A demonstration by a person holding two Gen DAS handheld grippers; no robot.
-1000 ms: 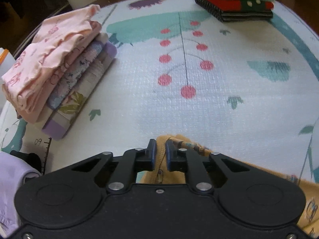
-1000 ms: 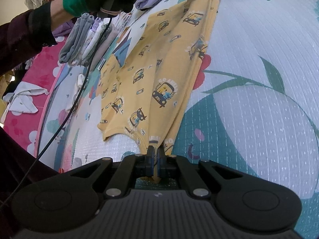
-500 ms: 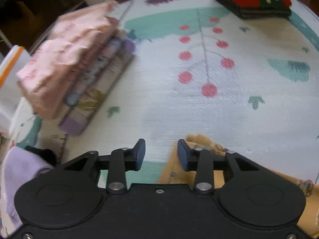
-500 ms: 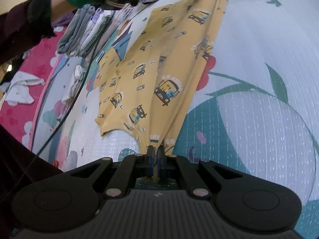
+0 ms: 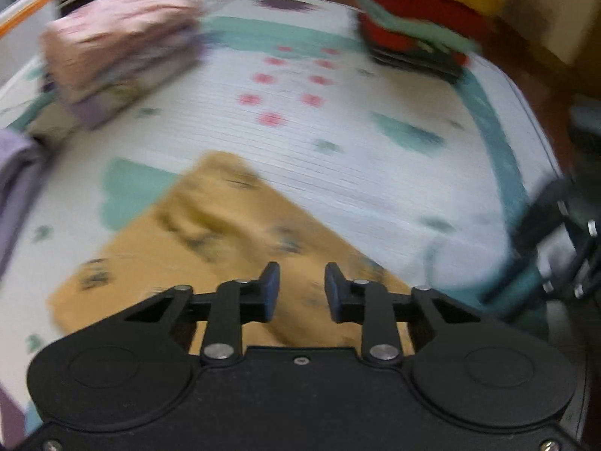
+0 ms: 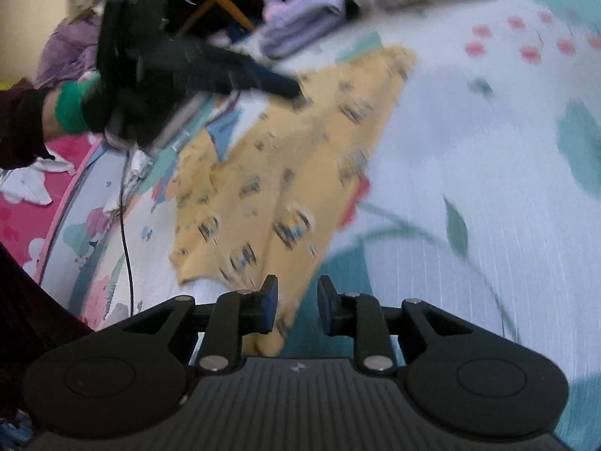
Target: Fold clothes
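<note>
A yellow garment printed with small cars (image 6: 293,173) lies flat on the patterned play mat (image 6: 469,158); it also shows in the left wrist view (image 5: 210,240). My left gripper (image 5: 298,287) is open and empty, just above the garment's middle. It shows in the right wrist view (image 6: 296,92) over the garment's far end. My right gripper (image 6: 297,302) is open and empty at the garment's near hem. It shows at the right edge of the left wrist view (image 5: 563,248). Both views are motion-blurred.
A pink and lilac stack of folded clothes (image 5: 120,52) sits at the mat's far left. A red, teal and yellow stack (image 5: 417,34) sits at the far right. Lilac clothes (image 6: 300,18) and unfolded laundry (image 6: 75,45) lie beyond the mat edge.
Both grippers have opened and let go of the yellow garment, the left first. The garment now lies on the mat. Both grippers have pulled back and the left has swung right.
</note>
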